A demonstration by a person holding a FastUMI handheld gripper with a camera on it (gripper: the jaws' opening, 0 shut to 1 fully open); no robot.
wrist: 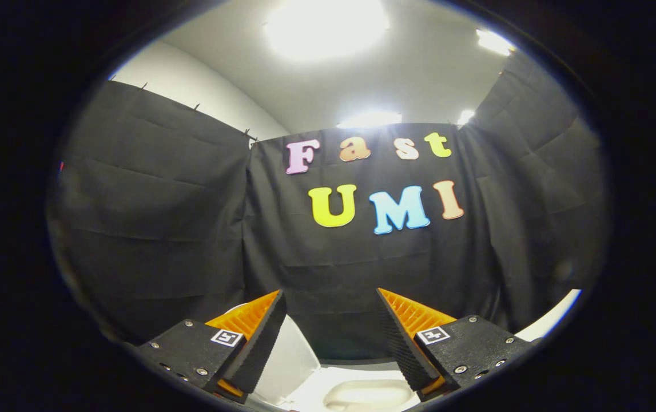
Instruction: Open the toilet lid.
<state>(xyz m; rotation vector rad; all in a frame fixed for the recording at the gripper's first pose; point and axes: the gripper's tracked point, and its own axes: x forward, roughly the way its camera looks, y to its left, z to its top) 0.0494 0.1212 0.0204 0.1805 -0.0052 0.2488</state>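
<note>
The gripper (331, 335) is nearest, tilted so that it looks forward and somewhat upward across the booth rather than down at the fixture. Its two fingers stand wide apart with nothing between them: the left finger (256, 343) and the right finger (405, 343) each show a black ribbed pad on the inner face, an orange body behind it, and a black mount with screws and a small square marker.

Just below and ahead of the fingers lies the toilet (362, 392), white, seen from above at close range. Its oval bowl opening shows in the gap between the fingertips, toward the right finger. To the left of the bowl, partly behind the left finger, a white panel rises at a slant; this looks like the toilet lid (290, 357), standing up rather than lying over the bowl, though the finger covers much of it and its exact angle is hard to judge. Neither finger touches it.

To the far right, beyond the right finger's mount, a curved white edge (553, 317) shows; what it belongs to cannot be told.

Farther off, black cloth walls (162, 229) close the booth on the left, ahead and on the right, creased in horizontal folds. Above them is a white ceiling (419, 63) with bright lights (328, 26).
</note>
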